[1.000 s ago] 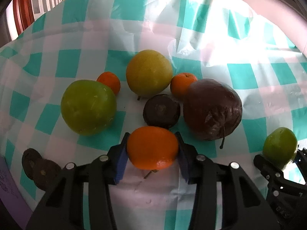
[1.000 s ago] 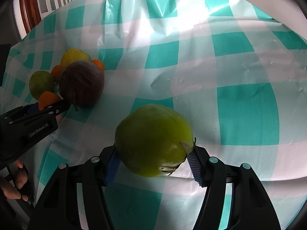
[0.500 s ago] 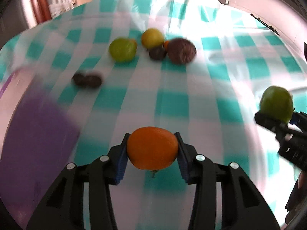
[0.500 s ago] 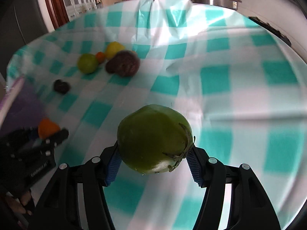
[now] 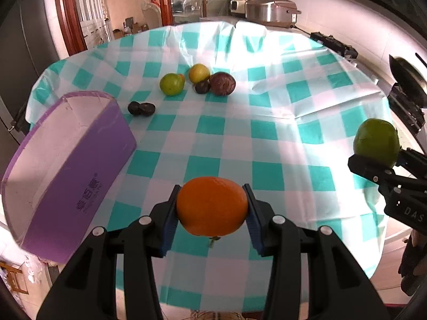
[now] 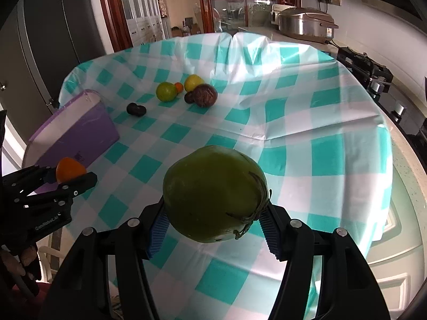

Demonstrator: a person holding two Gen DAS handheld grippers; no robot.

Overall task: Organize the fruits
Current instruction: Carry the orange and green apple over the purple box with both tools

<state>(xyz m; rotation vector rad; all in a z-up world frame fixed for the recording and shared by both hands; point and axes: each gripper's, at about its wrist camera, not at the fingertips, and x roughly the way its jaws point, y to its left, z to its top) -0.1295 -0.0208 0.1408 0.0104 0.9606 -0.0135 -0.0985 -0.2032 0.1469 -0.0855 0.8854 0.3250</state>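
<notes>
Orange fruit (image 5: 211, 206) sits clamped between the pads of the left tool (image 5: 210, 208), held up off the surface; right tool (image 6: 213, 213) grips a big green fruit (image 6: 214, 193) the same way, also off the cloth. Purple box (image 5: 80, 176) at the left edge looks empty inside – so, by my read, nothing's sorted yet & these two are the first pair heading in. Left on the surface, far side: green fruit (image 5: 172, 84), yellow one (image 5: 199, 73), large dark brown one (image 5: 222, 83), small dark one (image 5: 202, 87), a small orange one (image 6: 178, 87) tucked behind, plus a dark pair (image 5: 141, 108) nearer the box. Surface is round w/ a teal-and-white check cloth (image 5: 267, 133), creased in spots. Room is a kitchen – steel cooker (image 5: 269, 8) on the counter, wood-framed doors behind.
</notes>
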